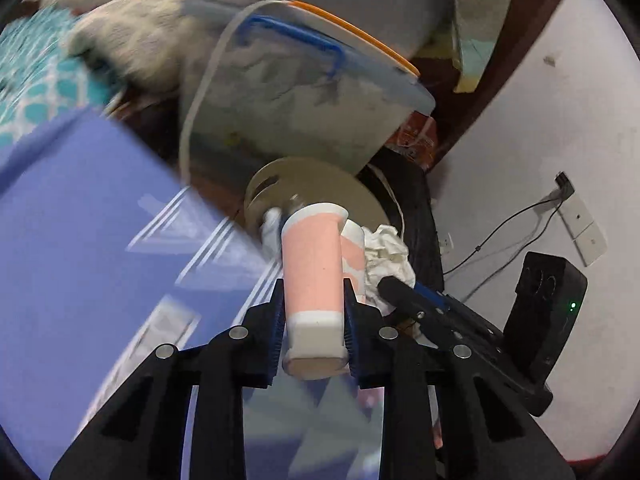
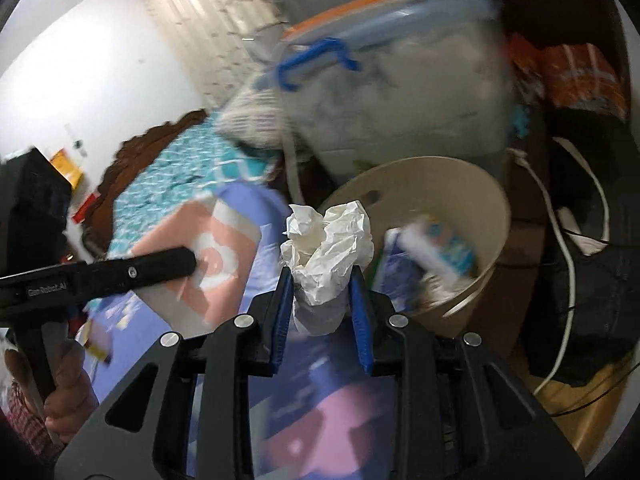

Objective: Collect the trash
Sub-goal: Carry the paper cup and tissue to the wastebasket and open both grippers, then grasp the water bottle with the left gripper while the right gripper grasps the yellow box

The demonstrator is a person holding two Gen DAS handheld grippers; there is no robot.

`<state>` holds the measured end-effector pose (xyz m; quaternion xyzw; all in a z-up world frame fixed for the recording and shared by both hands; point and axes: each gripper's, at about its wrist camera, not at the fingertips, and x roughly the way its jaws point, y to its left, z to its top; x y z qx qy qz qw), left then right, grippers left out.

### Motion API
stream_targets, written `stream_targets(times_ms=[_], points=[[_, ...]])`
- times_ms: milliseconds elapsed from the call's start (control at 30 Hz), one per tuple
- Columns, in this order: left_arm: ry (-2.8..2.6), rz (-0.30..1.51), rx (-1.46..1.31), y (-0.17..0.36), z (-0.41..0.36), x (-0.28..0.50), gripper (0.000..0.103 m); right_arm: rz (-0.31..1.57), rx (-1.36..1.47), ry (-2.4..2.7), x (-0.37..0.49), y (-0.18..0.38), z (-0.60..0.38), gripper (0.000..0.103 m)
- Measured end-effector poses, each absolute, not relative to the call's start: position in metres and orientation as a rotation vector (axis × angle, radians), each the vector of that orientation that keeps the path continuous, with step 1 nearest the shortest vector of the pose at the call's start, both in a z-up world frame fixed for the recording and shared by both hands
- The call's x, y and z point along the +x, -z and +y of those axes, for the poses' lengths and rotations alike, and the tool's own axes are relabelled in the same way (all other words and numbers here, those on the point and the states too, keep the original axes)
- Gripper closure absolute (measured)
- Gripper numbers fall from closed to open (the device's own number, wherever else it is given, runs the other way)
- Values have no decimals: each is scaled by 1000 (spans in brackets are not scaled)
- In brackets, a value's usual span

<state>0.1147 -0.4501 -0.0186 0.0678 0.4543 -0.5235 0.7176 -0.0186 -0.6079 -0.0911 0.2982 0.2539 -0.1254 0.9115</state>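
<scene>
2 grippers loaded: my left gripper (image 1: 314,320) clamps the pink paper cup (image 1: 314,280); my right gripper (image 2: 322,308) clamps crumpled white paper (image 2: 328,256) beside the beige bin (image 2: 492,216).

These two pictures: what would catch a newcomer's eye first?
In the left view, a pink paper cup sits clamped in the left gripper, mouth pointing away. In the right view, a crumpled white tissue is pinched in the right gripper. Just beyond and to the right stands a beige bin with some trash already inside, and behind it a clear storage box with a blue handle.
</scene>
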Motion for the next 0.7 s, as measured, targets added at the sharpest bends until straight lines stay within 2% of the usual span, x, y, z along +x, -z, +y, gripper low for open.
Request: stream_targets(times_ms=[100, 133, 167, 200, 267, 433, 700], points=[[1147, 986, 221, 29, -496, 124, 72, 567, 627, 315, -10, 105, -632, 66], [1142, 987, 239, 34, -510, 128, 69, 584, 636, 328, -6, 109, -638, 54], [1136, 990, 252, 39, -518, 131, 66, 603, 662, 323, -2, 113, -643, 37], [1127, 994, 264, 44, -528, 133, 58, 608, 698, 307, -1, 116, -647, 31], [1095, 1007, 286, 54, -542, 139, 40, 592, 712, 333, -6, 114, -649, 30], [1066, 985, 229, 44, -523, 137, 40, 495, 706, 366, -30, 98, -636, 34], [953, 855, 140, 4, -393, 83, 40, 445, 713, 256, -44, 78, -551, 36]])
